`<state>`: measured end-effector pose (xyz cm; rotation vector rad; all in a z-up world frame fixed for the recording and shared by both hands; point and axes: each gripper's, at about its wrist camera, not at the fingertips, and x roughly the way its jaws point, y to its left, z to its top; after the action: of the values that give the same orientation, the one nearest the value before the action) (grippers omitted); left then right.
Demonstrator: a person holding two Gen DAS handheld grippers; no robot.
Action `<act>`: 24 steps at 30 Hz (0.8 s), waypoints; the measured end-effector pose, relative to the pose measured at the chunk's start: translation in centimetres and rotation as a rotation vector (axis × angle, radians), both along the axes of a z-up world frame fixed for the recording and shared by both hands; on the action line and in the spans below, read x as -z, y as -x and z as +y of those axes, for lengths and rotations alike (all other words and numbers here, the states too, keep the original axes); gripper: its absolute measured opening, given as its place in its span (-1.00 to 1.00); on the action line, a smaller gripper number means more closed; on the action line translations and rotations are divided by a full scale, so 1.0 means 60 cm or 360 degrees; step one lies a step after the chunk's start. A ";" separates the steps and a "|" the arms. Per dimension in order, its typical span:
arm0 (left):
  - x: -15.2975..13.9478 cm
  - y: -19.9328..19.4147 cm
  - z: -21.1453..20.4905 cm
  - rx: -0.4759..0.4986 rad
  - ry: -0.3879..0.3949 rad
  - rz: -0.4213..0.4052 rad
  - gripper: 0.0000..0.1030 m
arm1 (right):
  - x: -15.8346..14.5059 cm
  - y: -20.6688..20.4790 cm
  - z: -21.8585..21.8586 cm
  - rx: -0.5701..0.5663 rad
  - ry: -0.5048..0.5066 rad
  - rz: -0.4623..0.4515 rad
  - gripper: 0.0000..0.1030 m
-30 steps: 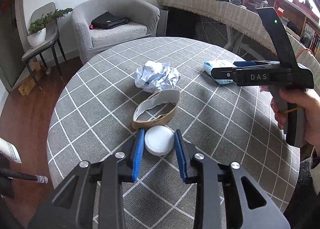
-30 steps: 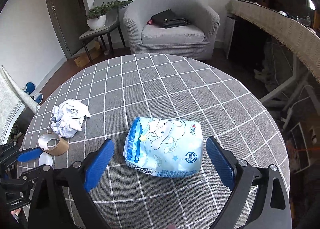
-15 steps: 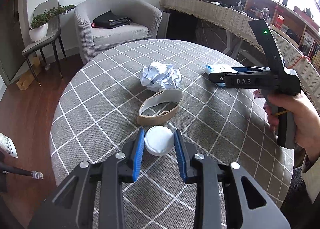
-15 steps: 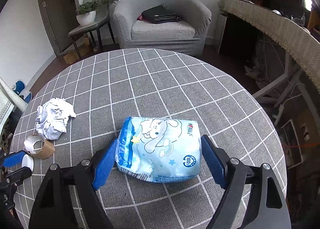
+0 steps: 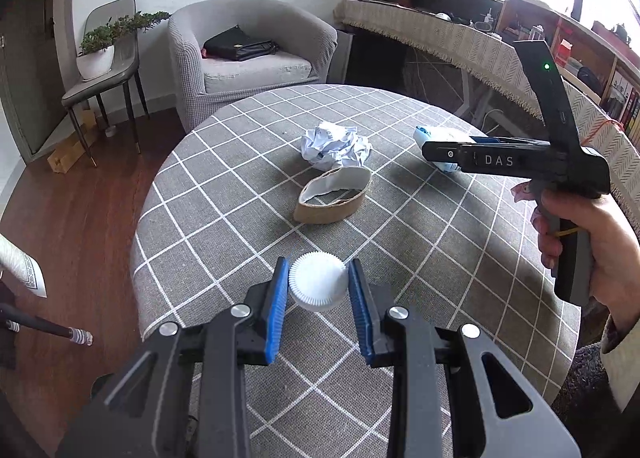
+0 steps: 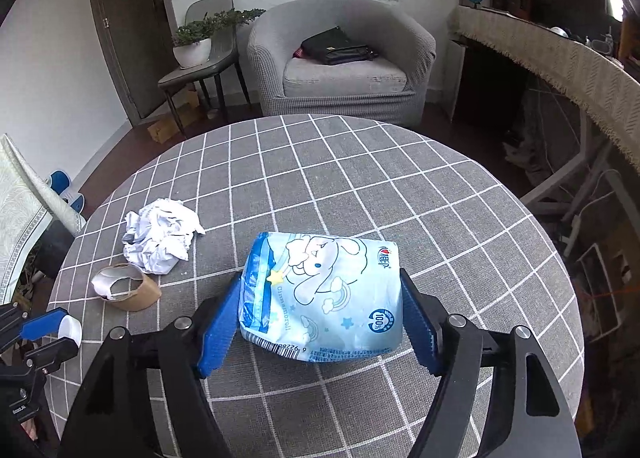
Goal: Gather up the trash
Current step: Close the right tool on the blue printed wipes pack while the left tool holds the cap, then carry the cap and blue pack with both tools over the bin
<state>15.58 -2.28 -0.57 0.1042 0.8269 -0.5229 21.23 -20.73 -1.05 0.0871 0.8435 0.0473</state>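
Your left tongs (image 5: 319,287) are clamped on the white ribbed cap (image 5: 318,281), the blue pads touching it on both sides, near the tabletop's (image 5: 460,258) near-left edge. Your right tongs (image 6: 320,298) are closed against both ends of the blue tissue pack (image 6: 324,294), which sits toward the near middle of the tabletop. Between the two, the squashed cardboard tape ring (image 5: 334,195) lies just beside the crumpled white paper (image 5: 336,143), the ring nearer you. Your right hand (image 5: 588,234) grips the handle at the tabletop's right edge.
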 end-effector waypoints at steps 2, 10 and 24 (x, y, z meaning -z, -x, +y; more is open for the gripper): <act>-0.004 0.009 0.008 -0.0028 0.0002 -0.0008 -0.37 | -0.006 0.009 0.018 -0.0042 0.0006 -0.0026 0.44; -0.020 0.048 0.038 -0.0113 0.0016 -0.0053 -0.37 | -0.028 0.045 0.092 -0.0211 0.0021 -0.0105 0.44; -0.018 0.087 0.150 -0.0339 0.0014 -0.0101 -0.37 | -0.051 0.072 0.221 -0.0446 -0.0092 -0.0144 0.44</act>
<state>10.34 6.70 0.50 0.0238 0.7632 -0.3210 16.91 -7.48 2.04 0.0203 0.7589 0.3368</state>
